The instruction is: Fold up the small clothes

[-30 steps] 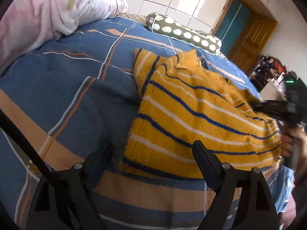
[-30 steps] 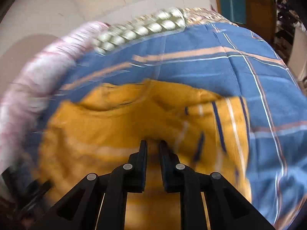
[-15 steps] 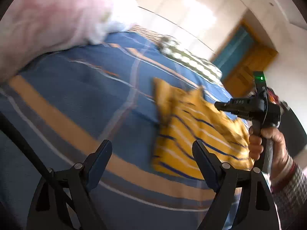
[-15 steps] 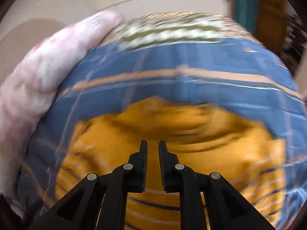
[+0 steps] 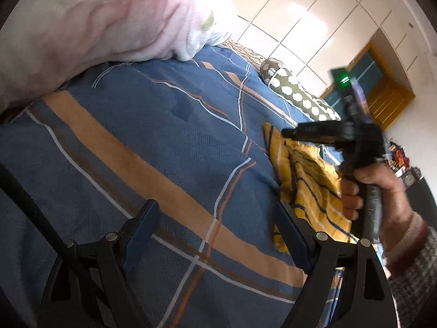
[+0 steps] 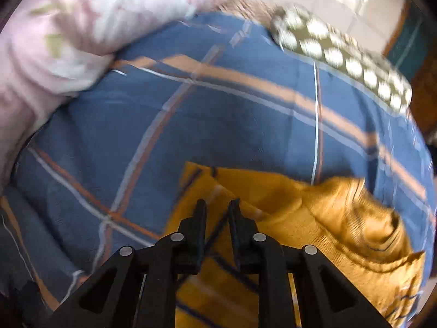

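A yellow knit sweater with blue and white stripes (image 5: 311, 188) lies rumpled on the blue plaid bedspread (image 5: 153, 147), right of centre in the left wrist view. My left gripper (image 5: 218, 218) is open and empty, held above bare bedspread to the left of the sweater. My right gripper (image 6: 217, 210) hovers over the sweater (image 6: 314, 235) near its left edge. Its jaws stand a narrow gap apart with nothing between them. The right gripper (image 5: 289, 132) also shows in the left wrist view, held in a hand above the sweater.
A pink and white quilt (image 5: 109, 19) is piled at the far left of the bed. A green bolster with white dots (image 5: 297, 95) lies along the far edge by the tiled wall. A wooden door (image 5: 382, 101) stands at the back right.
My left gripper has swung left and away from the sweater, which now sits at its right. The right gripper has lifted off the sweater and moved towards its left edge.
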